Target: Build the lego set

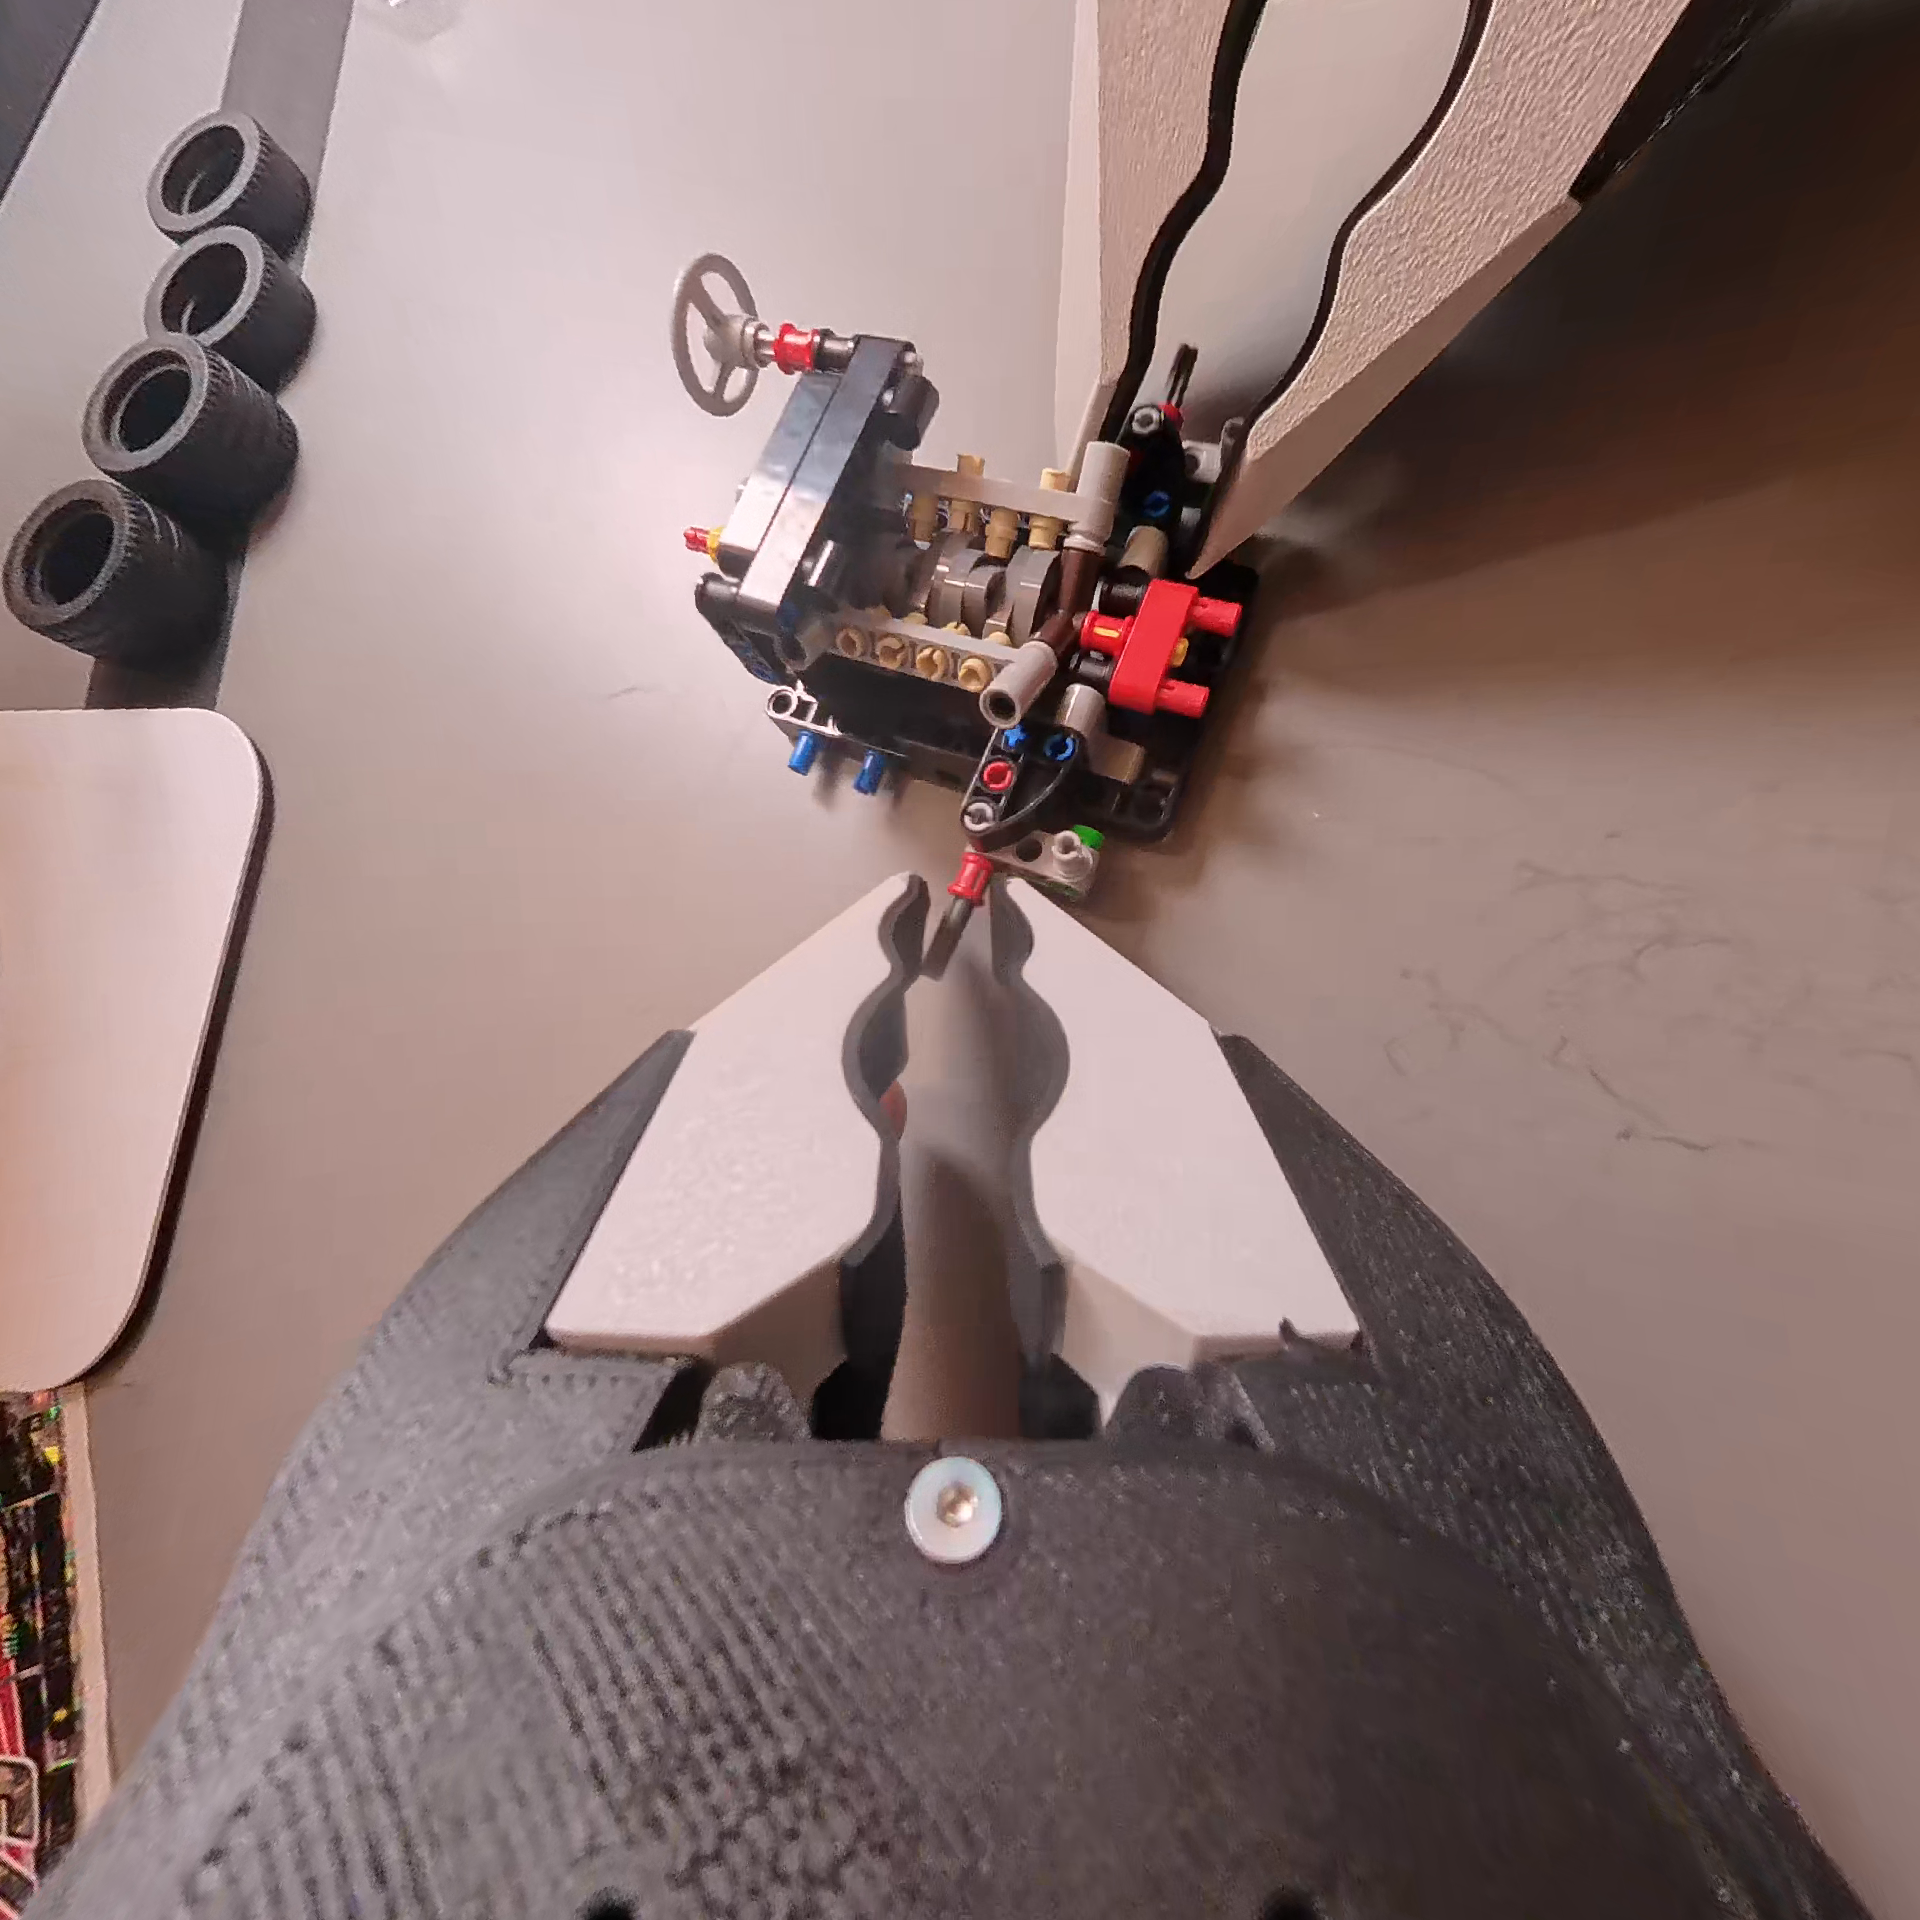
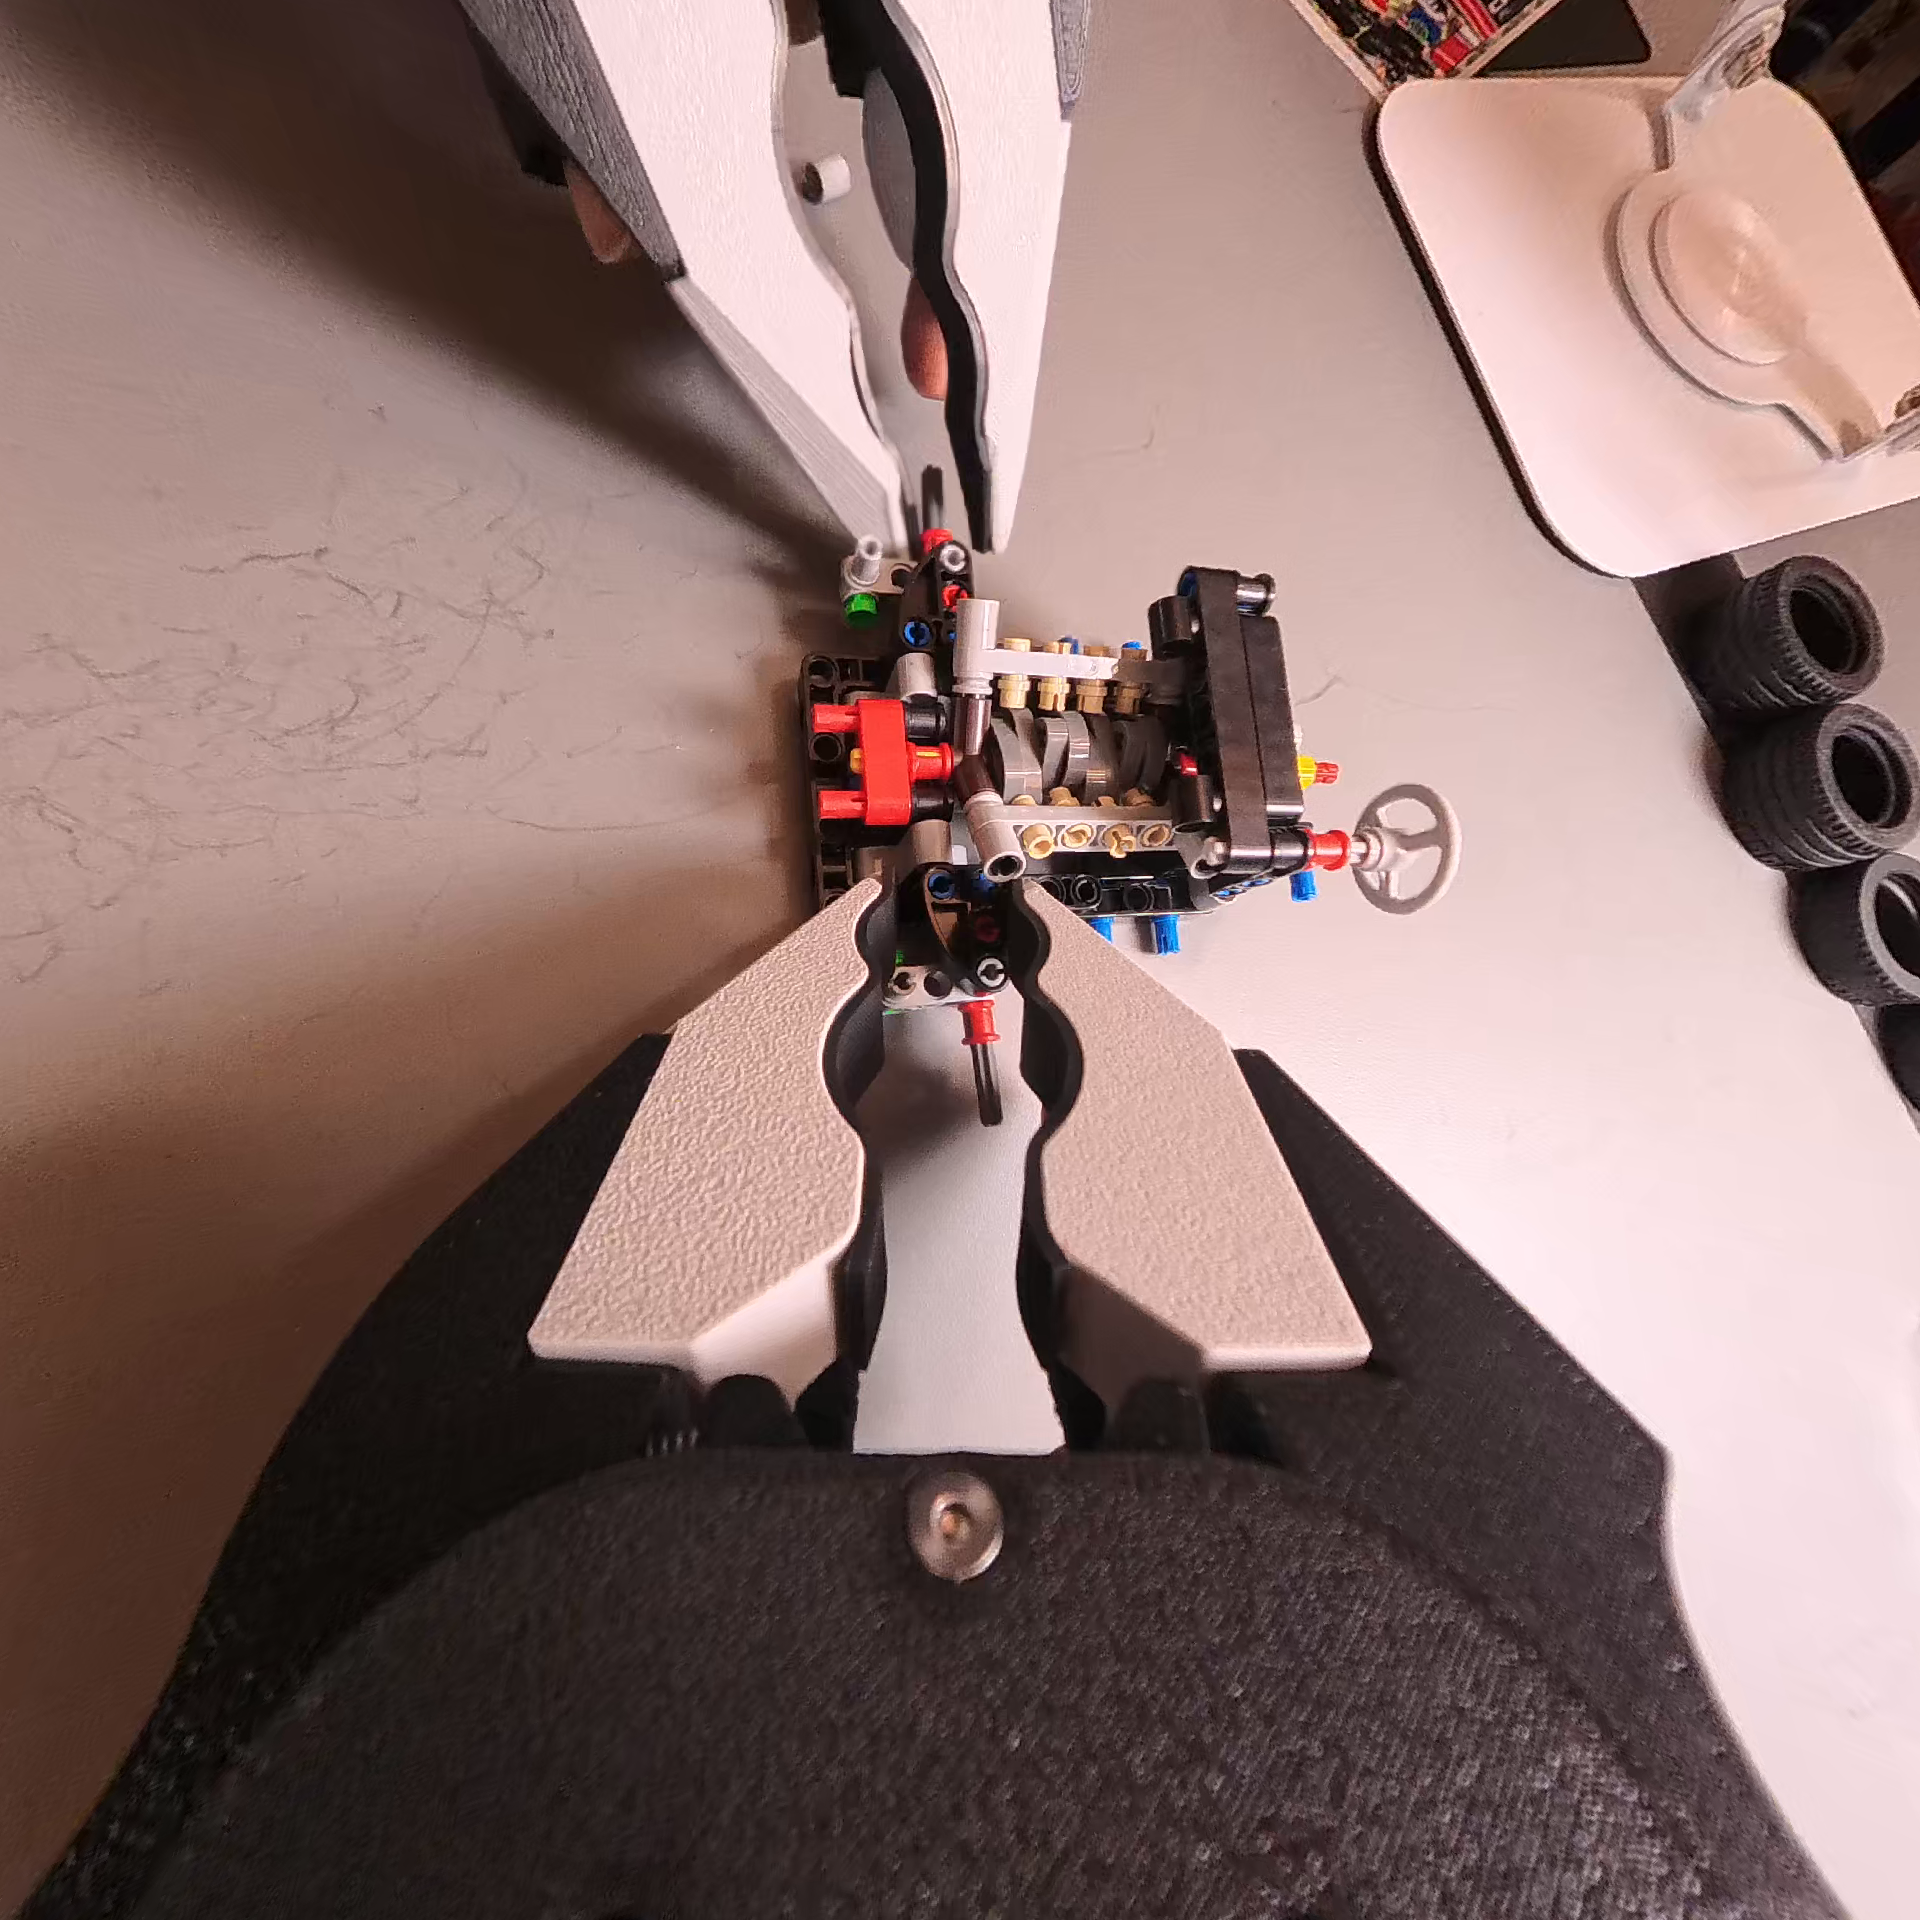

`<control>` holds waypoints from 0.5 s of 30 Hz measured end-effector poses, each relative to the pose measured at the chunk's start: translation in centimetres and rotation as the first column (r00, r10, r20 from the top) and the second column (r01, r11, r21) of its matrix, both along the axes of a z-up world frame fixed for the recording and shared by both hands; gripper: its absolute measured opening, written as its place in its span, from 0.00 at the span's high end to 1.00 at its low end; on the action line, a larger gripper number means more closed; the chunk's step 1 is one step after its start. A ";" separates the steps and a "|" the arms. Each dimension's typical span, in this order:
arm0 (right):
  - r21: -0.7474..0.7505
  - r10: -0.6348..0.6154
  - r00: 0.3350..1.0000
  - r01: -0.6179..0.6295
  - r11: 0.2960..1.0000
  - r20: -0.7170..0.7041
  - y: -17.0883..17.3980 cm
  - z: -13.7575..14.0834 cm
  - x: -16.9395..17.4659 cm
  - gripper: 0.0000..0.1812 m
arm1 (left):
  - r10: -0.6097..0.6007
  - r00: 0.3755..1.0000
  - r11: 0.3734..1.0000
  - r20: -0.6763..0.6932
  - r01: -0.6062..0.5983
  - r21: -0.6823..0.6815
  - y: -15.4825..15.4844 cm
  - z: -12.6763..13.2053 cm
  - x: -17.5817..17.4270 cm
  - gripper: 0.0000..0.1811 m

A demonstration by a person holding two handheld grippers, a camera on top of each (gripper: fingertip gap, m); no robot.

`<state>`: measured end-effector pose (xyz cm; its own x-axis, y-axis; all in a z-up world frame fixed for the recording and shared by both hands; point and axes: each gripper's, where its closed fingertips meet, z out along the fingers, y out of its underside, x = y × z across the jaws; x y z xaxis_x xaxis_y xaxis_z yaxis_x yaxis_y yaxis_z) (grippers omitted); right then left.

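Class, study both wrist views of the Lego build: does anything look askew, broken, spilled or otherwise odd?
Nothing stands out. The Lego assembly sits flat on the table, its steering wheel attached. The tyres stand in a tidy row. The left gripper pinches a thin axle; the right gripper brackets the opposite end.

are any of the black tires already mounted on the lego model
No, the black tires lie loose in a row on the table, apart from the lego model, which has none on it.
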<state>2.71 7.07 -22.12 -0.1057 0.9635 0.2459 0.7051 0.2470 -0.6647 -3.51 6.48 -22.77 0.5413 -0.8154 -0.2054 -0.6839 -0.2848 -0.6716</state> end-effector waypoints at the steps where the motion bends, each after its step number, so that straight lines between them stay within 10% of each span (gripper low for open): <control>1: -0.001 -0.001 1.000 0.001 1.000 0.003 0.0 -0.1 0.0 0.89 | 0.002 1.000 1.000 0.011 -0.001 -0.005 -0.1 0.1 0.1 0.96; 15: 0.015 0.039 0.999 -0.039 0.999 0.010 -0.1 -0.1 0.2 0.90 | -0.061 0.997 0.998 0.051 0.062 -0.012 -1.0 0.0 0.6 0.97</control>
<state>2.93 6.96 -22.20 -0.1454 0.9548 0.2591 0.7013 0.2842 -0.6538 -2.89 5.51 -22.75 0.4998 -0.8498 -0.1674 -0.6653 -0.2529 -0.7024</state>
